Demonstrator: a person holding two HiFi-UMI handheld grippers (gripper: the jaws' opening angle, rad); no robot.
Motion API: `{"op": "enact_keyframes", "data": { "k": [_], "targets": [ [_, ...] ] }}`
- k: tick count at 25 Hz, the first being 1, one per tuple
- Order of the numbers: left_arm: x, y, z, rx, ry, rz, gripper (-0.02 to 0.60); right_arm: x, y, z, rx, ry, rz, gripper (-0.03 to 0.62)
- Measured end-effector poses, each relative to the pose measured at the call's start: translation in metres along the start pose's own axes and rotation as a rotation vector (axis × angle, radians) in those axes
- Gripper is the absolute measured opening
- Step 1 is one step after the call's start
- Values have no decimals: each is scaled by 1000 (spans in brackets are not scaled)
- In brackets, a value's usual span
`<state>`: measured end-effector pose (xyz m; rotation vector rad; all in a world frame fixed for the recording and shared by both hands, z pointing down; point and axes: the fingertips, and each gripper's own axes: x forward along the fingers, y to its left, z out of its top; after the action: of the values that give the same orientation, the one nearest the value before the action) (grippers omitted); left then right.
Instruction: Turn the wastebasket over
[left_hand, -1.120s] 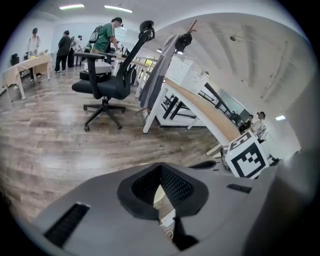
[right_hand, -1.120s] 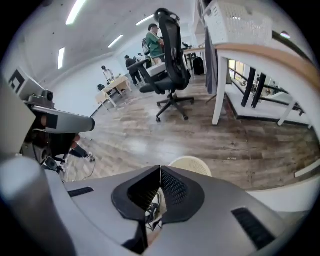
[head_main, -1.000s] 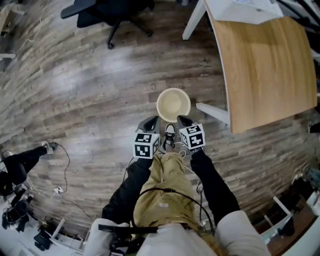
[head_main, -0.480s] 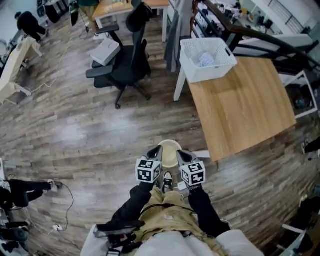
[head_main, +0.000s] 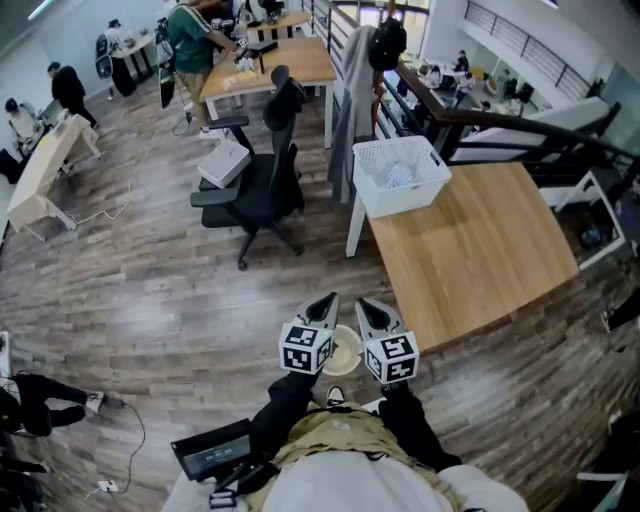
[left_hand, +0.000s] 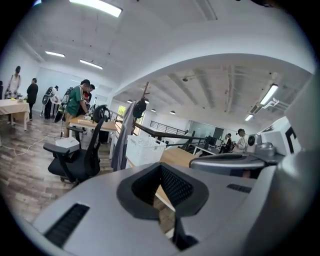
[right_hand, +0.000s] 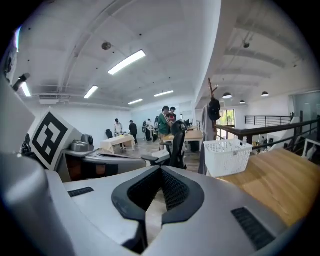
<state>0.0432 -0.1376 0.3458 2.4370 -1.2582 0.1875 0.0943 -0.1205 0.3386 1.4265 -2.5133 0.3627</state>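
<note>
The wastebasket (head_main: 343, 352), a small round cream bin, stands on the wood floor with its open mouth up, just ahead of the person's feet. The two marker cubes partly cover it. My left gripper (head_main: 325, 301) and right gripper (head_main: 362, 306) are held side by side high above it, pointing forward, apart from the bin. Both are shut with nothing between the jaws. In the left gripper view, the left gripper (left_hand: 161, 172) looks out over the room, not at the bin. The right gripper (right_hand: 161, 174) does the same in the right gripper view.
A wooden table (head_main: 470, 250) stands to the right with a white mesh basket (head_main: 400, 175) on its far corner. A black office chair (head_main: 255, 190) is ahead on the left. People work at desks (head_main: 265, 65) at the back. Cables (head_main: 110, 440) lie at the lower left.
Both grippers have risen from beside the bin's rim to well above it and tipped up toward level. The head view has lifted, so more of the room shows.
</note>
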Motion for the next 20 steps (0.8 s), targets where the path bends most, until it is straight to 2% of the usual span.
{"op": "enact_keyframes", "data": {
  "k": [6, 10, 14, 20],
  "targets": [
    [-8, -9, 62, 57, -112, -23, 2, -18, 8, 75, -51, -152, 1, 21],
    [-14, -15, 103, 126, -207, -25, 2, -23, 12, 112, -105, -238, -13, 20],
    [-24, -16, 129, 180, -275, -12, 2, -27, 14, 138, -129, -307, -31, 20],
    [-36, -10, 143, 200, -324, 3, 2, -30, 20, 155, -133, -359, -46, 20]
  ]
}}
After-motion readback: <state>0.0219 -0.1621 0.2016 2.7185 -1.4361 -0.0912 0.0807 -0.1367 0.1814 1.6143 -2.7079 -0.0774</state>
